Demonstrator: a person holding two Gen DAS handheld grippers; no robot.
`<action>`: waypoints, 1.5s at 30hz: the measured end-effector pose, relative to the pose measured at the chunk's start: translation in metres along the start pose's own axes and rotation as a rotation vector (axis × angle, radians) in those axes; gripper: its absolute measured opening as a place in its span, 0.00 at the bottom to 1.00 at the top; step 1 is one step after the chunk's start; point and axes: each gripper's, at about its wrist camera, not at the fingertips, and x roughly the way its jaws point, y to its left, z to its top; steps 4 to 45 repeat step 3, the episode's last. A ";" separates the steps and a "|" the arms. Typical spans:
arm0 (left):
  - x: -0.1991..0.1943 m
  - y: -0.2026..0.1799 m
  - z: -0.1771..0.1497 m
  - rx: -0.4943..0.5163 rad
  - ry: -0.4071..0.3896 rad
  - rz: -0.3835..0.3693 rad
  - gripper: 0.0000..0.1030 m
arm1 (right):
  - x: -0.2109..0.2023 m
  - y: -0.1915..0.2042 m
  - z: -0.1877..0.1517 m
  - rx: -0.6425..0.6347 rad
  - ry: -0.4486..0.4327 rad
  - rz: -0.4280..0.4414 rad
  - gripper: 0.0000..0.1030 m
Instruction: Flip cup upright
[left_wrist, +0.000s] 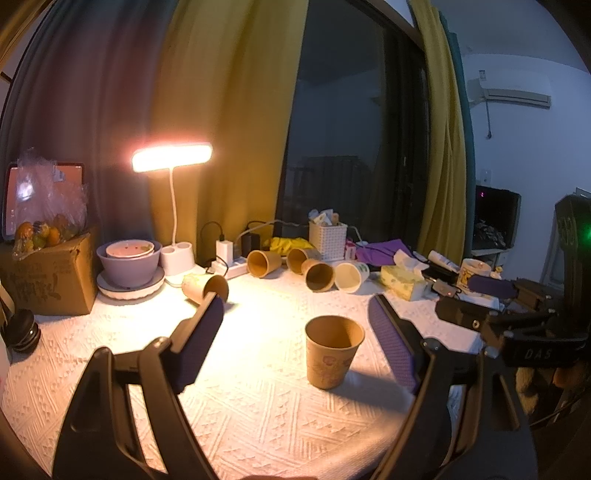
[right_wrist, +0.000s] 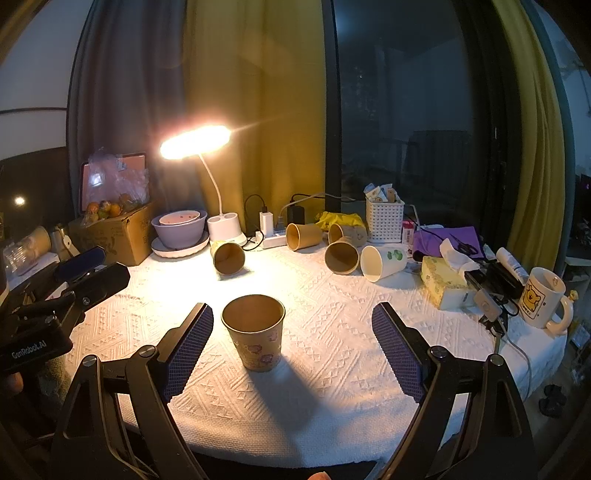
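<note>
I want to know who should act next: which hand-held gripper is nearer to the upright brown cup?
Hard to tell; both look similar. The cup stands between the open fingers of the right hand-held gripper, nearer its left finger. The left hand-held gripper frames it too, nearer its right finger.

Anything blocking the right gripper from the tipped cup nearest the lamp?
Partly. The upright cup stands just ahead of the open right gripper, toward its left finger, roughly in line with the tipped cup by the lamp base. Beyond it only bare tablecloth shows.
</note>
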 end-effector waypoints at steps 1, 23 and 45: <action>0.000 -0.001 0.000 0.003 -0.003 -0.001 0.79 | 0.000 0.000 0.000 -0.001 0.001 0.000 0.87; 0.000 -0.001 -0.001 0.005 -0.007 0.002 0.79 | 0.000 0.000 0.000 0.000 0.001 0.000 0.87; 0.000 -0.001 -0.001 0.005 -0.007 0.002 0.79 | 0.000 0.000 0.000 0.000 0.001 0.000 0.87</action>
